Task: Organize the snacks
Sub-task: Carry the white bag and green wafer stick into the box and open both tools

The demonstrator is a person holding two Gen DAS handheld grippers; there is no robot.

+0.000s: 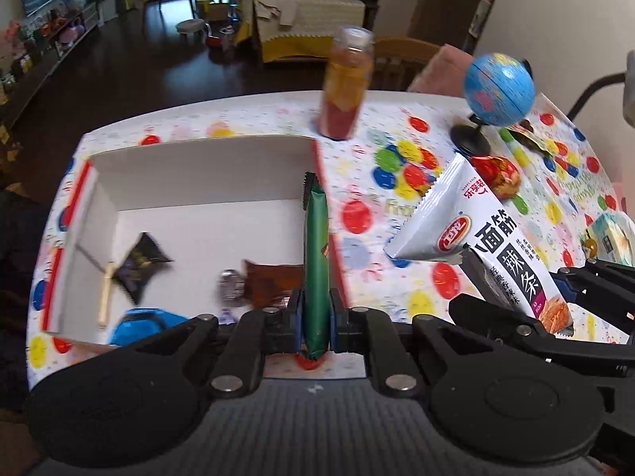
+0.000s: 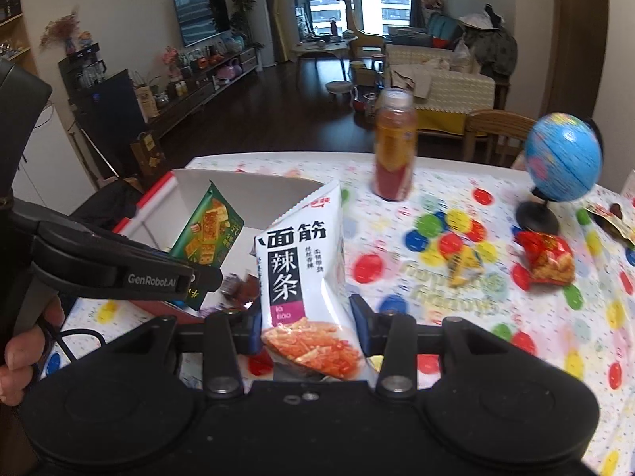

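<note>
a table (image 2: 535,361) with a white cloth full of bright dots. on it stand an open white box (image 1: 206,166), a juice bottle (image 2: 395,146) and a little blue globe (image 2: 561,158). a red snack bag (image 2: 547,258) lies near the globe.

"面筋", "辣条" and "la tiao" are printed on the white snack packet (image 2: 305,277), and "GenRobot.AI" is marked on the left gripper (image 2: 198,277) finger.

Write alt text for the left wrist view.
The left gripper pinches a green snack packet edge-on above a white box already holding wrapped sweets. At right, the right gripper holds a white snack bag over a dotted tablecloth.
</note>
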